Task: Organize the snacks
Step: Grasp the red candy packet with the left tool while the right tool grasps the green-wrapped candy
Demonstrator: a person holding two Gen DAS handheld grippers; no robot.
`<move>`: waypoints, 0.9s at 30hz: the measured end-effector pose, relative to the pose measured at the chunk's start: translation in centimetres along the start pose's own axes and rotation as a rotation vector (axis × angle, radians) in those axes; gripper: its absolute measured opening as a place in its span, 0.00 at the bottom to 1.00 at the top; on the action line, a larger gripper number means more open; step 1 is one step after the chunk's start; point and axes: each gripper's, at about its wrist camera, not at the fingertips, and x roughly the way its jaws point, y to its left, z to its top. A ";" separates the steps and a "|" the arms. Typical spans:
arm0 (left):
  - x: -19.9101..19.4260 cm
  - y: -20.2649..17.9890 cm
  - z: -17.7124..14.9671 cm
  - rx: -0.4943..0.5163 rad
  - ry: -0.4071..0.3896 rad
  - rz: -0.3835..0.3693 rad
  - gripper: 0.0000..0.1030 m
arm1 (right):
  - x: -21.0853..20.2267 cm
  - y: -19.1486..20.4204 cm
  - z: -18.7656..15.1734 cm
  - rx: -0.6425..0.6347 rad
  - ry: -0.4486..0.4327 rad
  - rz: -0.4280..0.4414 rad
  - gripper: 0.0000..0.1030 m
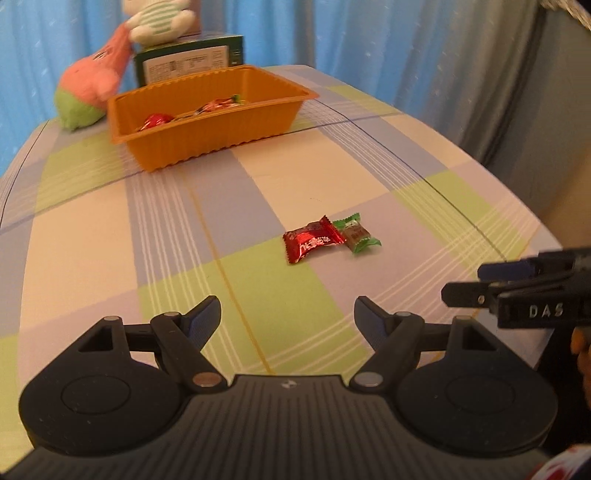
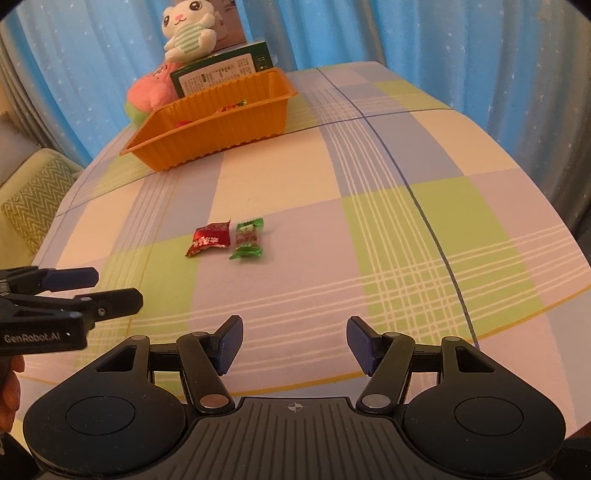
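A red foil-wrapped candy (image 2: 209, 239) and a green-wrapped candy (image 2: 247, 240) lie side by side mid-tabletop (image 2: 369, 177), well short of the orange ribbed plastic tray (image 2: 207, 125). Both the left tool (image 1: 287, 321) and right tool (image 2: 294, 341) are wide open and empty. Straddle one wrapper body only, then close.

Tablecloth (image 2: 369, 206): plaid of cream, pale blue, lime green and lilac, crossed by white and dark blue lines.
Tray (image 1: 207, 122): orange, ribbed walls.
Candy, left (image 2: 209, 239): shiny red wrapper, white lettering.
Candy, right (image 2: 246, 238): green wrapper, brown centre panel.
Curtain (image 2: 369, 33): sky blue with small white stars.
Plush rabbit (image 2: 188, 29): white, green-and-white striped belly.
Plush star (image 1: 92, 83): pink above, lime green below.
Box (image 2: 221, 72): dark green, white printed label.
Gripper pads (image 2: 229, 343): dark blue on black fingers.
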 end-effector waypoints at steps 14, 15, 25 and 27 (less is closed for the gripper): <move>6.4 -1.0 2.9 0.309 -0.003 -0.043 0.63 | 2.0 -0.7 0.8 0.039 -0.045 -0.016 0.60; 6.8 -1.0 3.2 0.323 -0.003 -0.055 0.62 | 2.1 -0.7 0.9 0.039 -0.045 -0.016 0.60; 8.6 -0.6 4.5 0.378 0.009 -0.120 0.39 | 2.9 -0.6 0.9 0.036 -0.050 -0.022 0.60; 8.7 -0.6 4.7 0.374 0.013 -0.134 0.31 | 3.0 -0.5 1.0 0.035 -0.051 -0.022 0.60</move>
